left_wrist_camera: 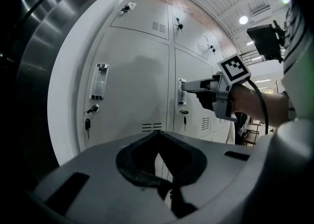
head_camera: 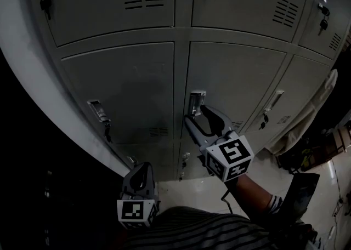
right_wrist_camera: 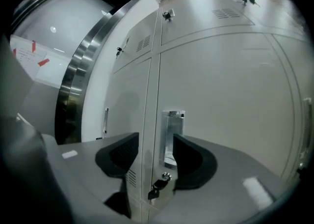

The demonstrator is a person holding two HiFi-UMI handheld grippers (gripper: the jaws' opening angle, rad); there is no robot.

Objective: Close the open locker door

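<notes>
A bank of grey lockers fills the head view. The middle locker door [head_camera: 236, 87] looks flush with its neighbours. Its metal handle [head_camera: 196, 101] has a key lock [right_wrist_camera: 159, 186] hanging below it. My right gripper [head_camera: 196, 113] is right at that handle and is open. In the right gripper view the handle [right_wrist_camera: 172, 134] shows in the gap between the dark pads [right_wrist_camera: 189, 156], and I see no pad pressing on it. My left gripper [head_camera: 143, 165] hangs low near the person's body, shut and empty, with its jaws meeting in the left gripper view [left_wrist_camera: 158, 137].
The left neighbouring door has its own handle [head_camera: 97, 111] with a key below. A curved steel-edged wall [right_wrist_camera: 73, 85] borders the lockers on the left. Pale cloth [head_camera: 307, 117] hangs at the right, with furniture on the floor [head_camera: 329, 150] beyond it.
</notes>
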